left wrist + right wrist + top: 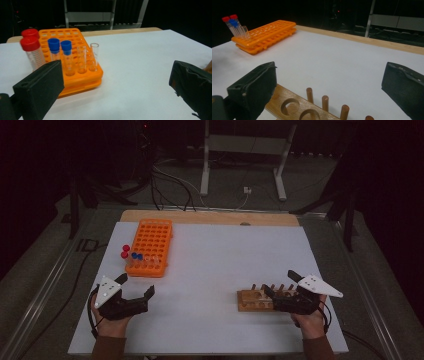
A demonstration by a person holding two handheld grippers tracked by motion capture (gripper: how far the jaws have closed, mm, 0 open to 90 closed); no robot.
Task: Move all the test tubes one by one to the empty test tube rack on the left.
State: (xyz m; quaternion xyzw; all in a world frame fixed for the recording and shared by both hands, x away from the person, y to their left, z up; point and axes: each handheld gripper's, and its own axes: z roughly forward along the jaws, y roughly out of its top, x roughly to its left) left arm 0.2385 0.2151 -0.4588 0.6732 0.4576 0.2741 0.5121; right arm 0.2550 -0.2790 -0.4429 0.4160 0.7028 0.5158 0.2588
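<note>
Left gripper is released, jaws spread wide, nothing between them. I hold it low over the white table, aimed at the orange rack just ahead and slightly to its left. My read: this is the stance for lining up on a tube, jaws wide enough to straddle one from the side.

Rack's near row holds the work: two blue-capped tubes side by side, then two clear uncapped tubes to their right, all upright in their holes. Two bigger red-capped tubes are to the left of the rack, beside it as far as I can tell; probably too wide for the holes.

Right gripper is also released, nothing clamped. It hovers right over the wooden rack, jaws straddling its holes and pegs. Looks parked there to steady it or to take a handoff; holes nearest me are empty.

Tubes and wooden rack are well apart, so I guess the tubes go across, one per trip.

Writing: faint graduation marks on the red-capped tubes, too blurred to read. No brands or labels I can make out.
</note>
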